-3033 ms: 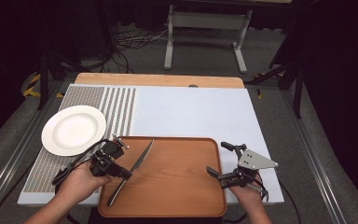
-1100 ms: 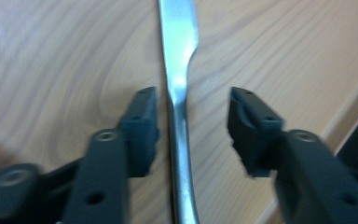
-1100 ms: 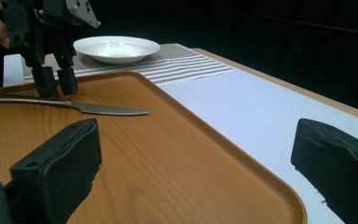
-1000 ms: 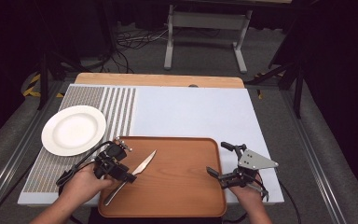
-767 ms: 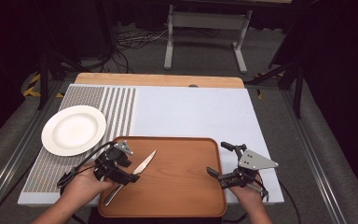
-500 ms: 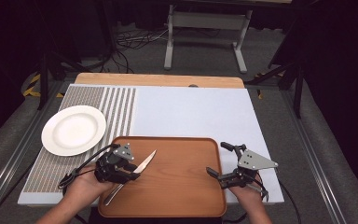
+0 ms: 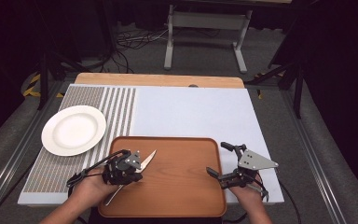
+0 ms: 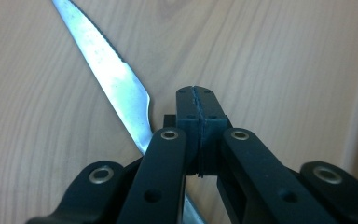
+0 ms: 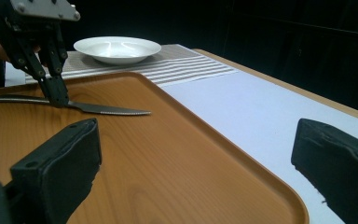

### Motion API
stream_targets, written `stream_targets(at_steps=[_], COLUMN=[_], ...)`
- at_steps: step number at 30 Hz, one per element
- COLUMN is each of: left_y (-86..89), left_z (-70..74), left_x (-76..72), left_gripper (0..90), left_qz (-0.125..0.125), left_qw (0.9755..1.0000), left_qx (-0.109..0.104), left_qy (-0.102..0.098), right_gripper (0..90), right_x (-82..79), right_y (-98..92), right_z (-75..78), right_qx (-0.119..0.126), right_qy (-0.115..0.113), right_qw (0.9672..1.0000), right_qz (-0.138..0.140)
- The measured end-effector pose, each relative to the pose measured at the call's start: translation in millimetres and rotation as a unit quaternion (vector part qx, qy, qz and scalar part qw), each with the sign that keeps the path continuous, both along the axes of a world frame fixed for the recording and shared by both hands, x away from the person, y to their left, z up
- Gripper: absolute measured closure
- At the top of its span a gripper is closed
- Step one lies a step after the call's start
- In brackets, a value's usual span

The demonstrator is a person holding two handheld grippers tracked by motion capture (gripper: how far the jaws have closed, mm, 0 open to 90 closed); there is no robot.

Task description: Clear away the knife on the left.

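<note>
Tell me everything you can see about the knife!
The knife is shiny silver metal with tiny teeth along one edge of its blade and a pointed tip. It lies flat on the wooden tray, near the tray's left side, tip pointing toward the tray's middle. The left gripper is shut and sits over the knife where the blade narrows into the handle; whether it really pinches the knife isn't clear.
</note>
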State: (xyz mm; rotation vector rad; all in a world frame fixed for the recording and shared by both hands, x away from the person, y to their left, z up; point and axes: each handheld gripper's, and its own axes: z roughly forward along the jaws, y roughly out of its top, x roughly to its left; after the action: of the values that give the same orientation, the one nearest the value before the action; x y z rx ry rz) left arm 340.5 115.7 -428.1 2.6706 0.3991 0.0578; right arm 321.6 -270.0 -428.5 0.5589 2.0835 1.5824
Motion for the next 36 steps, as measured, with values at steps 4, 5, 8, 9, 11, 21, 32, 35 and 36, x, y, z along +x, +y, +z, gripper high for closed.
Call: stream_targets(at_steps=[4, 5, 8, 9, 11, 21, 32, 35, 36], left_y=[-1.4, -1.4, -1.5, -1.5, -1.7, -1.0, 6.6, 10.6, 11.9], left_z=[-2.0, -2.0, -3.7, -4.2, -4.6, -5.2, -4.7, -4.7, -4.5], left_x=[1.3, 1.3, 2.0, 2.2, 2.4, 4.0, 6.3, 7.4, 7.9], left_gripper=[90.0, 90.0, 90.0, 90.0, 90.0, 90.0, 90.0, 90.0, 90.0], left_qz=[-0.002, -0.002, 0.002, 0.002, 0.002, 0.012, 0.028, 0.036, 0.037], left_qw=[1.0000, 1.0000, 0.9999, 0.9998, 0.9998, 0.9996, 0.9991, 0.9988, 0.9987], left_qx=[0.006, 0.006, 0.015, 0.017, 0.021, 0.024, 0.031, 0.031, 0.033], left_qy=[0.005, 0.005, 0.006, 0.005, 0.006, 0.011, 0.010, 0.011, 0.011], right_gripper=[2.2, 2.2, 2.2, 2.2, 2.2, 2.1, 2.1, 2.2, 2.2], right_x=[0.1, 0.1, 0.2, 0.2, 0.1, 0.4, 0.4, 0.6, 0.6], right_y=[0.0, 0.0, -0.1, -0.1, -0.1, 0.1, -0.4, -0.4, -0.3], right_z=[-0.3, -0.3, -0.4, -0.4, -0.4, -0.6, -0.5, -0.7, -0.8], right_qx=[0.000, 0.000, 0.000, 0.000, 0.000, -0.001, -0.001, -0.002, -0.002], right_qy=[0.000, 0.000, 0.000, 0.000, 0.001, 0.001, 0.000, 0.001, 0.000], right_qw=[1.0000, 1.0000, 1.0000, 1.0000, 1.0000, 1.0000, 1.0000, 1.0000, 1.0000], right_qz=[0.001, 0.001, 0.000, 0.001, 0.001, 0.000, -0.001, 0.000, -0.001])
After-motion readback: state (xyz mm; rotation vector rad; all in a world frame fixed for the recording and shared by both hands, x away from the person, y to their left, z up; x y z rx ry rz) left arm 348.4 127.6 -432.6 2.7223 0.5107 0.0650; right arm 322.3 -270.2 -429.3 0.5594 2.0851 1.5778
